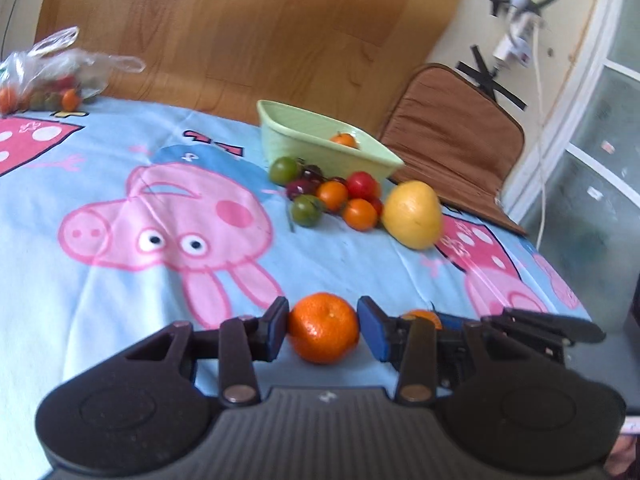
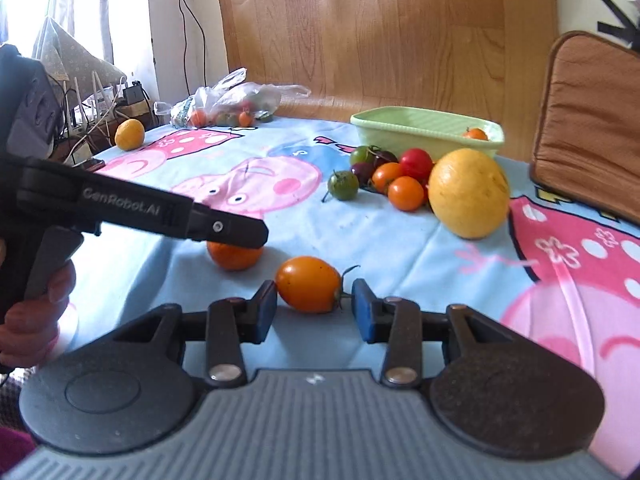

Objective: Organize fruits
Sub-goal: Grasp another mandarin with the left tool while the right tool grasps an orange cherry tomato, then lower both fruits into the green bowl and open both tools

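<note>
Left wrist view: green basket (image 1: 296, 136) holds one orange fruit (image 1: 343, 140) on my cartoon tablecloth (image 1: 120, 280), left gripper (image 1: 323, 329) clamping a tangerine (image 1: 323, 328).

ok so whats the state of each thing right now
left gripper: shut on mandarin
right gripper: jaws around orange tomato, right pad clear of it
green basket: one orange fruit inside
plastic bag: lying open, fruit inside
grapefruit: loose on tablecloth
</note>
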Demonstrator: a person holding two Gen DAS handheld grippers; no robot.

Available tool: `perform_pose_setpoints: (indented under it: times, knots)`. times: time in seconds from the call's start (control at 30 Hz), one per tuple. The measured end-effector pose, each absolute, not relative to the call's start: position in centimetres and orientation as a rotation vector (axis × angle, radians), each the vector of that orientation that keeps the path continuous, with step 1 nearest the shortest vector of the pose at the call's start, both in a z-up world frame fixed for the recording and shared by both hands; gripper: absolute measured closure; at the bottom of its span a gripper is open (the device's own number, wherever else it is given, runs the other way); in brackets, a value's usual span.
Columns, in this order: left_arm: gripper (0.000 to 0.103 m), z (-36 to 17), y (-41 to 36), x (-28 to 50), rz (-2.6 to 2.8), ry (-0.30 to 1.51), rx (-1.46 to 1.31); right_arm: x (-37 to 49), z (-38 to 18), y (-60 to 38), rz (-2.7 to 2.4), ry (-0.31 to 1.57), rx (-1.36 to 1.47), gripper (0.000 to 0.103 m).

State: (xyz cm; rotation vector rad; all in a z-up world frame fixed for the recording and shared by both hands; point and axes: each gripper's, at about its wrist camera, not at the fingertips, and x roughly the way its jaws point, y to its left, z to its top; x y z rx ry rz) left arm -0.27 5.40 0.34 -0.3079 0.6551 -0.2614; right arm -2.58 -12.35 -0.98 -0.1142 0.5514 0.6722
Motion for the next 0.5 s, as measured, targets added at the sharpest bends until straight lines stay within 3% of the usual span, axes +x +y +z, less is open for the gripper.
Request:
perform_pose_setpoints:
  times: [0.23,0.5]
  knots:
    - [0.065,3.5,5.5,3.4,-0.317,0.635,-0.349,-0.9,0.6,-13.7,0.642,0.501,-0.02,0.06]
    - [0.065,8.5,3.8,16.5,-0.293,0.587,-0.284,9.6,5.5,-14.5,0.589,0.414,0.018,0.059]
